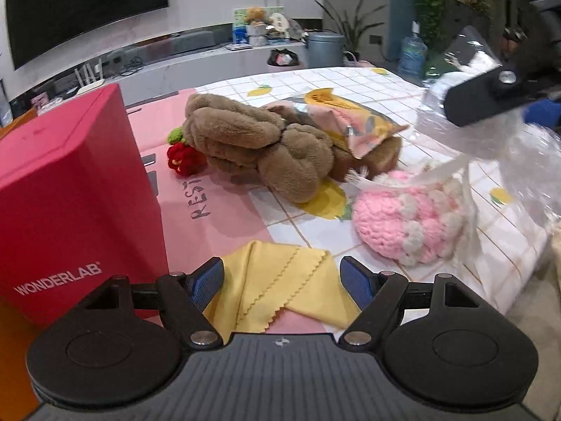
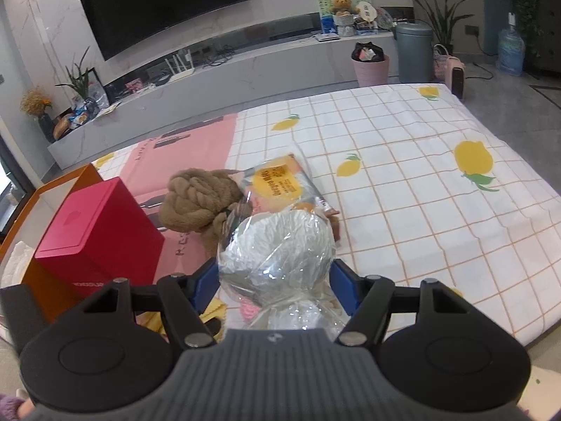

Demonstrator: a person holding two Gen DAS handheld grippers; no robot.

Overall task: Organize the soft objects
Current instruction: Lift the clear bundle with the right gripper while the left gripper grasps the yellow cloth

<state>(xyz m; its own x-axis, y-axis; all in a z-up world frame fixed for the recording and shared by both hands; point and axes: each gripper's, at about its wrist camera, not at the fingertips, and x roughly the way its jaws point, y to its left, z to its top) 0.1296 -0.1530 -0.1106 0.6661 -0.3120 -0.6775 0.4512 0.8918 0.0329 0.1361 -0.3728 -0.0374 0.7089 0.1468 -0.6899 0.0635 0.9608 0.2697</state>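
My left gripper (image 1: pixel 280 270) is open low over a folded yellow cloth (image 1: pixel 301 291), whose near part lies between the blue pads. Beyond it lie a pink and white crochet piece (image 1: pixel 396 217), a brown knotted plush (image 1: pixel 252 144), a small red crochet flower (image 1: pixel 184 159) and a yellow snack packet (image 1: pixel 350 119). My right gripper (image 2: pixel 273 270) is shut on a white soft bundle wrapped in clear plastic (image 2: pixel 277 245), lifted above the table. That bundle (image 1: pixel 491 137) also hangs at the upper right of the left wrist view.
A red box (image 1: pixel 70 193) stands close on the left beside my left gripper, with an orange tray (image 2: pixel 45 189) behind it. The lemon-print tablecloth (image 2: pixel 420 193) stretches bare to the right. A TV wall and a low cabinet lie beyond the table.
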